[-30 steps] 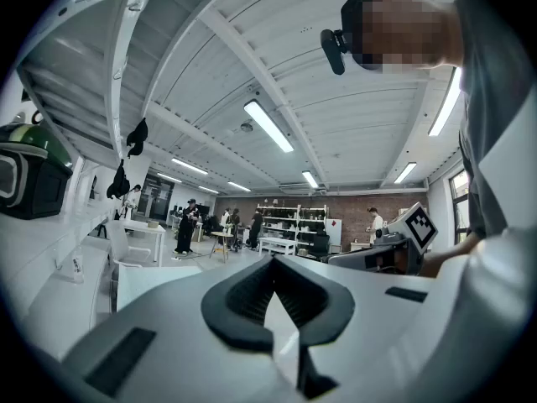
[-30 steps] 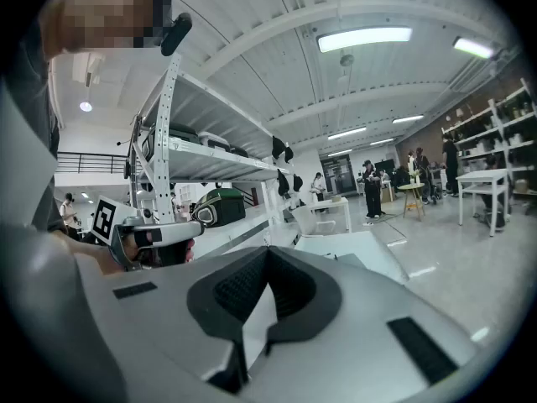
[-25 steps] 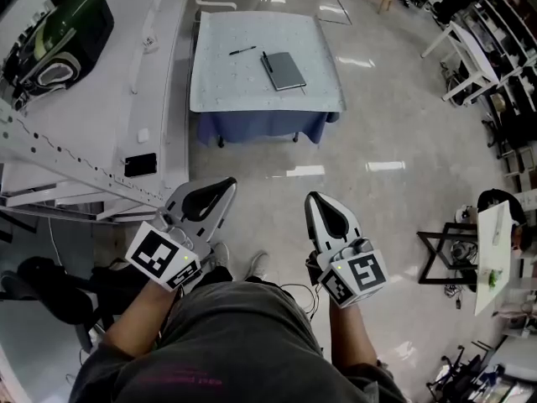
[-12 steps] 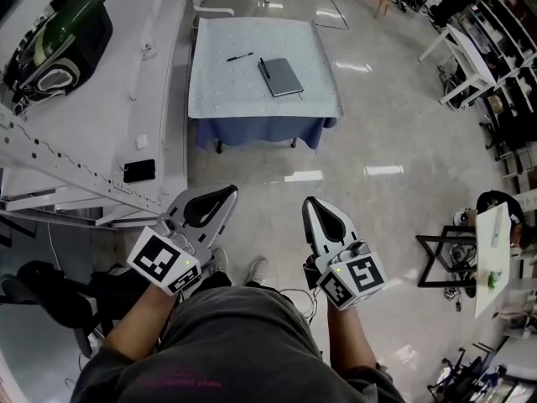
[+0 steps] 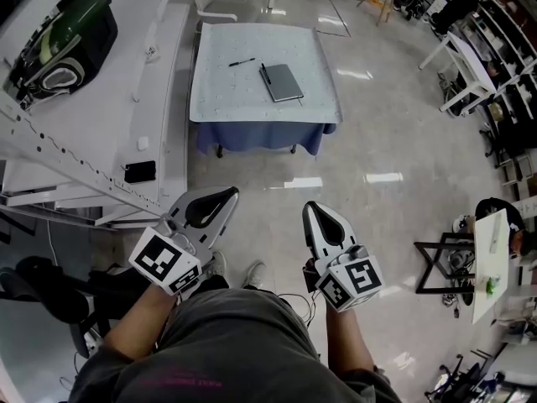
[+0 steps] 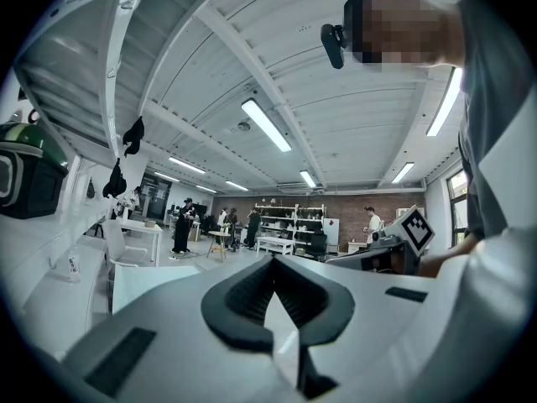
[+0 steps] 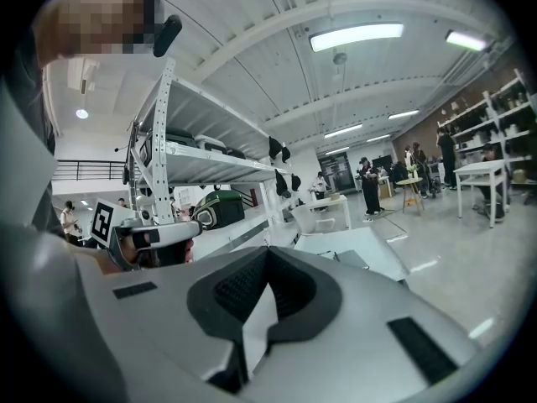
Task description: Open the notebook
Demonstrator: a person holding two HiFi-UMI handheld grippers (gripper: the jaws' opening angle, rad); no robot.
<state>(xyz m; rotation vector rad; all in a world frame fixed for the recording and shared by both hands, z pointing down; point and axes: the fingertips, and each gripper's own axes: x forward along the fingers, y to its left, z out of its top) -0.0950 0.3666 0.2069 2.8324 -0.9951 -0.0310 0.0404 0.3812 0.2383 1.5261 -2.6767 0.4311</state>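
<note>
Holding left tool (image 5: 228,194) and right tool (image 5: 311,207) low, both pinched together on nothing, well short of the table (image 5: 226,95). There, closed beside a pen (image 5: 242,61): the notebook (image 5: 283,82). Likely light, stiff-covered, slick; best to catch the cover's free edge

Glossy grey floor (image 5: 394,124), white-topped table (image 5: 218,91) at 12 o'clock, white shelving (image 5: 92,124) at 10 o'clock, ceiling strip lights (image 6: 266,124) overhead
</note>
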